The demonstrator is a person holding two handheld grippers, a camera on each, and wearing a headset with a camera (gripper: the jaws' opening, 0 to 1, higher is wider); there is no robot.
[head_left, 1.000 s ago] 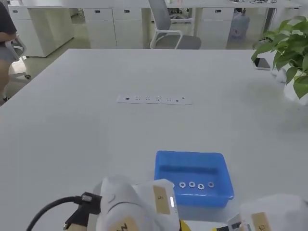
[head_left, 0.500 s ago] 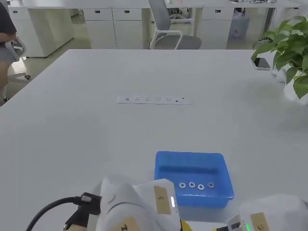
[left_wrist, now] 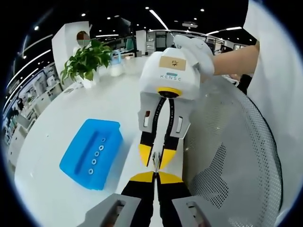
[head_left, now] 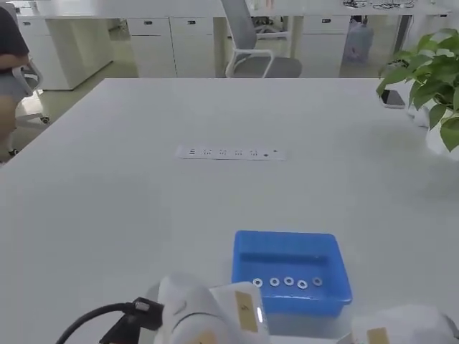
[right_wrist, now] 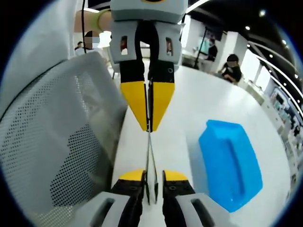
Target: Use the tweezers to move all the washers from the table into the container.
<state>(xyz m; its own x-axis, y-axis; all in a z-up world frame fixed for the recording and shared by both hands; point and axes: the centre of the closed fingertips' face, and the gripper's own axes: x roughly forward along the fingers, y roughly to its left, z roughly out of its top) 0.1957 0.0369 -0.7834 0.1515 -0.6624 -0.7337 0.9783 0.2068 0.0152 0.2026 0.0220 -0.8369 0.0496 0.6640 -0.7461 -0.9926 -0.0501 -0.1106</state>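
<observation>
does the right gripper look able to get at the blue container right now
Probably yes: bare table lies between the right gripper and the blue container, though the left gripper also clamps the tweezers it holds.

Low and near, the two point at each other tip to tip, the left gripper (left_wrist: 154, 176) with jaws pressed together, the right gripper (right_wrist: 152, 179) clamping the tweezers (right_wrist: 150, 156) that reach the left's tips.
</observation>
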